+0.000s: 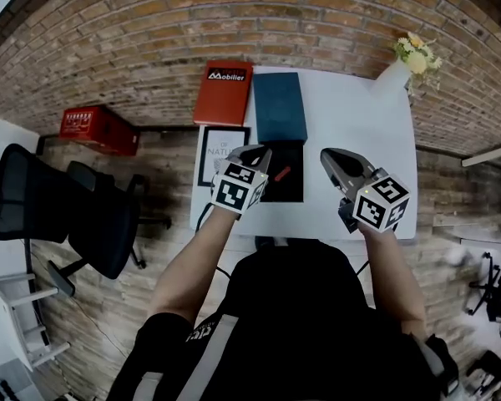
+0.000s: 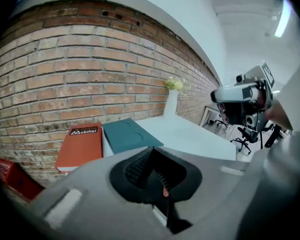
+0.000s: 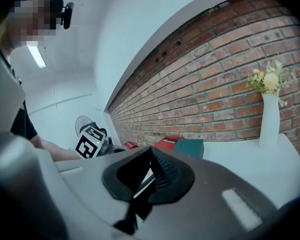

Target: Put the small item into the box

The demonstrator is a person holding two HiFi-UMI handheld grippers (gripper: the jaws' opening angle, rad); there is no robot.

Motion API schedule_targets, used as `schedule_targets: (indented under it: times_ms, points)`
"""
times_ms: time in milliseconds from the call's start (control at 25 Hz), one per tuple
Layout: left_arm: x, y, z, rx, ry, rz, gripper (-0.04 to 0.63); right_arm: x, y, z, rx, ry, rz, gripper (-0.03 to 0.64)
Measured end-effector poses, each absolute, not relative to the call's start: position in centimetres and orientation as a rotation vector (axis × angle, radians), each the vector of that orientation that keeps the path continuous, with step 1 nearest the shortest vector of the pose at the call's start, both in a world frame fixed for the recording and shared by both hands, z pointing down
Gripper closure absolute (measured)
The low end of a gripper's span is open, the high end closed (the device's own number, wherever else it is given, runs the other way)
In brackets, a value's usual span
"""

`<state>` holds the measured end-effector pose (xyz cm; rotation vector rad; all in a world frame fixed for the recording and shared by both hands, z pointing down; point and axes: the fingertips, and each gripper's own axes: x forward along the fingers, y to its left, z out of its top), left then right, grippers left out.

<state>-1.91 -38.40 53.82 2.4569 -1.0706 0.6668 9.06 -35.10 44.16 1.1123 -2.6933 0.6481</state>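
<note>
A small red item (image 1: 282,174) lies inside a black open box (image 1: 285,194) on the white table (image 1: 359,124). A flat teal lid (image 1: 280,107) lies just behind the box and shows again in the left gripper view (image 2: 127,134). My left gripper (image 1: 259,151) hovers at the box's left edge, jaws closed together and nothing held (image 2: 151,154). A red speck (image 2: 165,193) shows low in the slit between its pads. My right gripper (image 1: 328,154) hangs right of the box, also shut and empty (image 3: 151,151).
A red book (image 1: 224,93) leans at the table's back left, with a framed print (image 1: 221,153) in front of it. A white vase with flowers (image 1: 401,69) stands at the back right corner. On the floor left are a red crate (image 1: 98,128) and a black office chair (image 1: 58,215).
</note>
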Motion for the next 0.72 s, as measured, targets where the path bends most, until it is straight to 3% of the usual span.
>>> schedule_targets:
  times_ms: [320,720]
  points:
    - [-5.0,-37.7,49.4,2.413,-1.129,0.404,0.589,10.0,-33.1,42.5,1.217,-2.659,0.557,0.615]
    - [-3.7,-35.4,44.0,2.457,-1.246,0.273,0.589,13.9,-31.6,40.6,1.261,-2.690,0.450,0.597]
